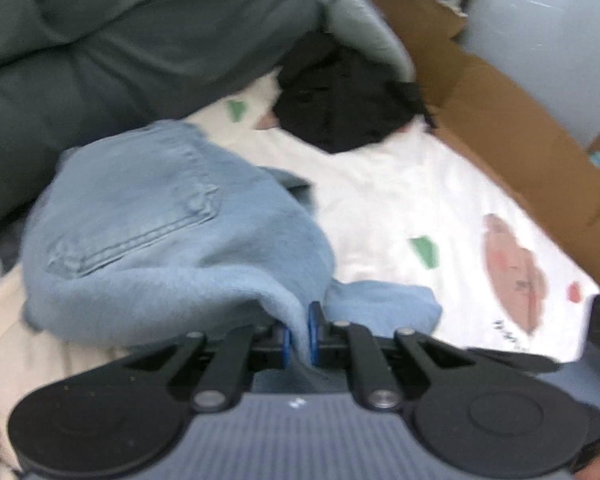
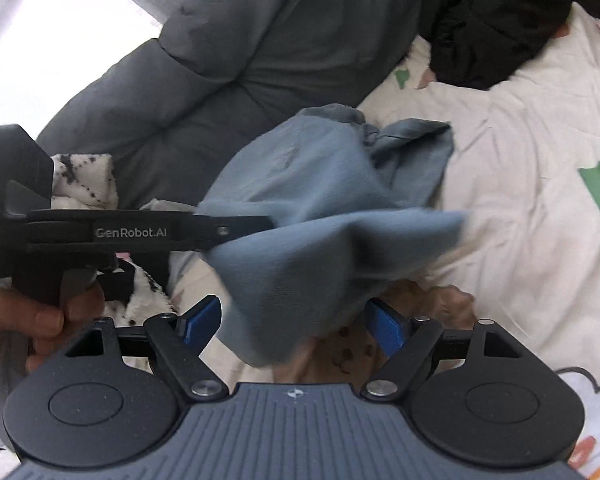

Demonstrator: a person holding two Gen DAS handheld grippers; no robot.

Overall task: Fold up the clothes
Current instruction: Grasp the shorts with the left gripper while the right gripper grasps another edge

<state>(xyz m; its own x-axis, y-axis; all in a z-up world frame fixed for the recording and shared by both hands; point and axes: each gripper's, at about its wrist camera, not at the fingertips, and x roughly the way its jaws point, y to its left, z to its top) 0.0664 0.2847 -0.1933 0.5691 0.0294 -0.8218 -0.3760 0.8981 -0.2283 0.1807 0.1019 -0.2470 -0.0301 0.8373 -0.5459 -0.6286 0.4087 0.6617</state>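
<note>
While the left gripper pinches the blue garment, it hangs between the right gripper's spread fingers.

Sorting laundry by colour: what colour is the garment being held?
Light blue denim garment, clearest in the left wrist view.

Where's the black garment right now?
Black garment: far end of the white sheet, between grey duvet and cardboard box; upper right in the right-wrist view.
</note>
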